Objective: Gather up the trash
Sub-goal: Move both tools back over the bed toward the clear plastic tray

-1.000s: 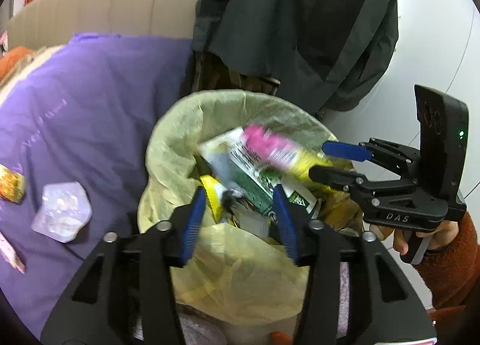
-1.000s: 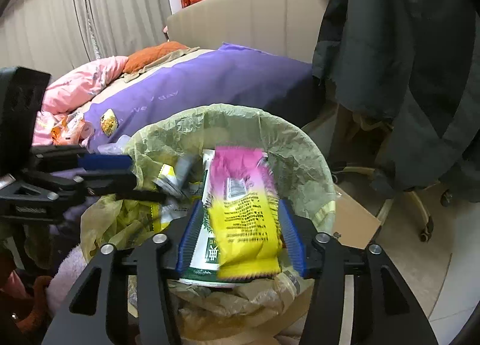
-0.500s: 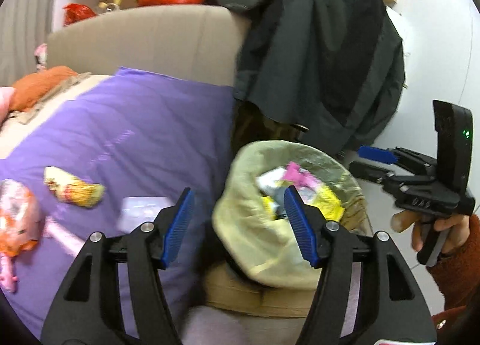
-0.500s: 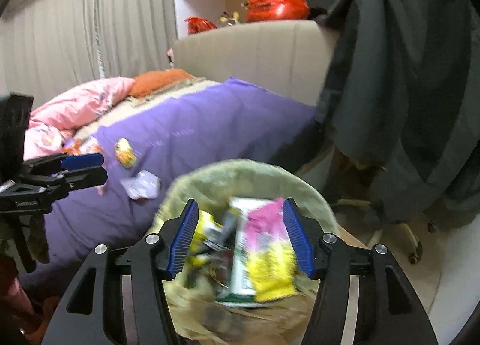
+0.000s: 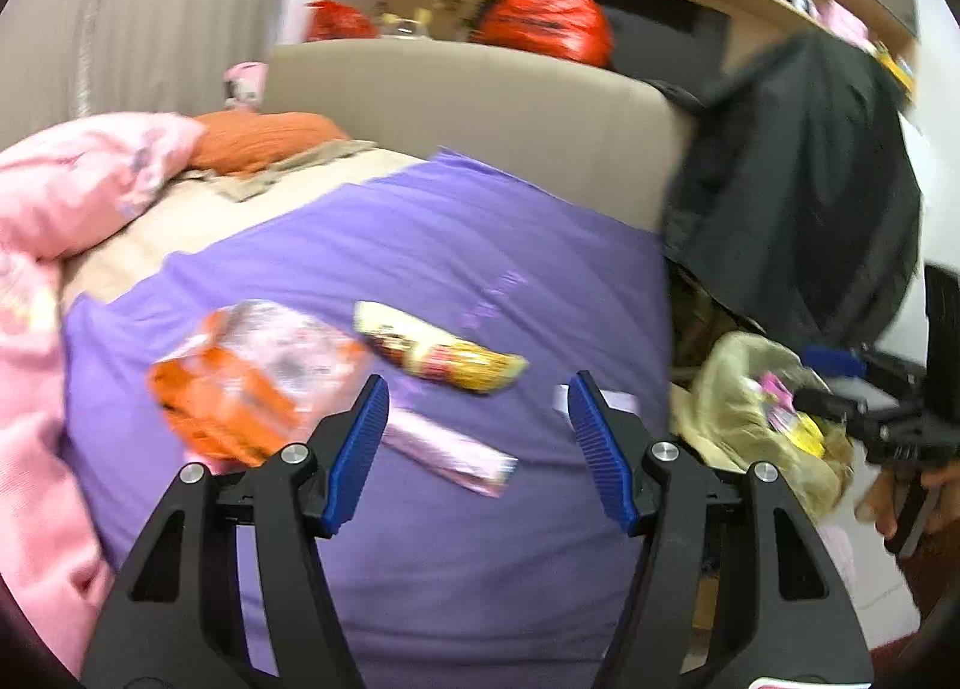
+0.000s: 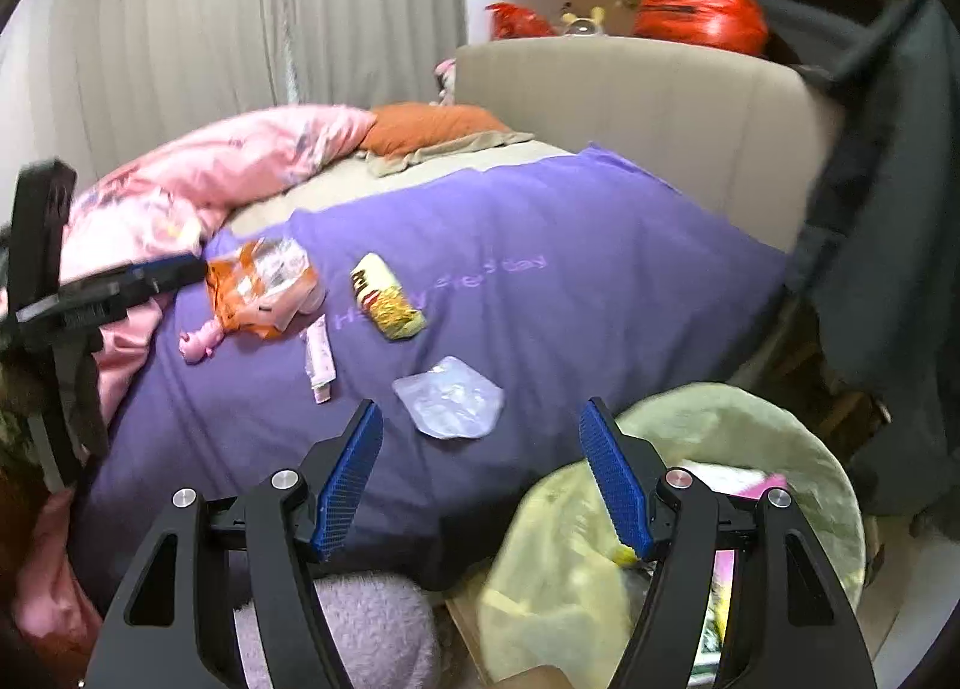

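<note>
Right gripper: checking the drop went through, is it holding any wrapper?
No, the right gripper is open with nothing between its jaws.

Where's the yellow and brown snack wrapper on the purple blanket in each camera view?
Left wrist: yellow and brown snack wrapper lies centre, just above the open blue fingertips.
Right wrist: wrapper lies left of centre, above the clear plastic pack.
Shared landmark: orange snack bag to its left.
</note>
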Demonstrator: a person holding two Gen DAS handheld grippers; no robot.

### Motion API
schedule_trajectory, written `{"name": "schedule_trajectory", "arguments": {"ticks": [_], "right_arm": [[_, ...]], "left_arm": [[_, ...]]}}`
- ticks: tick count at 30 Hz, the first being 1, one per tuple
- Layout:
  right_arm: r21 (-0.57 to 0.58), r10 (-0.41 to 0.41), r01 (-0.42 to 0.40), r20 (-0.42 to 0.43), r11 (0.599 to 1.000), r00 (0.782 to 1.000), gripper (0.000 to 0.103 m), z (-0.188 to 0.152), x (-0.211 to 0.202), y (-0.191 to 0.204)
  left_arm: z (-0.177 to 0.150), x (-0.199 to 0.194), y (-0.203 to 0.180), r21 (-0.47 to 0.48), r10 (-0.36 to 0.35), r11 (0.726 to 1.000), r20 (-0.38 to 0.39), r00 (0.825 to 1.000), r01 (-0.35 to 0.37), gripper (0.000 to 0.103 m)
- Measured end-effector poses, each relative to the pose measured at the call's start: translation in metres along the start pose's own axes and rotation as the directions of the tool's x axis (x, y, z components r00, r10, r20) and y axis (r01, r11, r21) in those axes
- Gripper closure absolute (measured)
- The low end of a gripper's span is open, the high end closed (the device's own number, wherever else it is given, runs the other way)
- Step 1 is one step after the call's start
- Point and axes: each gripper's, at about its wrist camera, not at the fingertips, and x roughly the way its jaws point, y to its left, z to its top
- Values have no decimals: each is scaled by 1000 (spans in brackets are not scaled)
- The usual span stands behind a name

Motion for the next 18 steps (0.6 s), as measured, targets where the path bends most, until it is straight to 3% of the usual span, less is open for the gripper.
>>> {"name": "schedule_trajectory", "arguments": {"ticks": [7, 11, 15, 18], "right_arm": [[-39, -31, 30, -36, 999, 999, 38, 14, 39, 46], [-24, -67, 66, -76, 998, 995, 38, 17, 75, 65], [-1, -80, 81, -117, 997, 990, 39, 13, 113, 75], [19, -86, 90, -140, 996, 986, 39, 14, 138, 77]], "left_arm": [[-10, -6, 68, -74, 93, 993, 67, 993, -88, 44], [-13, -5, 104, -165, 100, 982, 68, 993, -87, 44], [-19, 3, 123, -187, 137, 974, 18, 990, -131, 43], [-24, 10, 137, -251, 117, 961, -22, 993, -119, 43]]}}
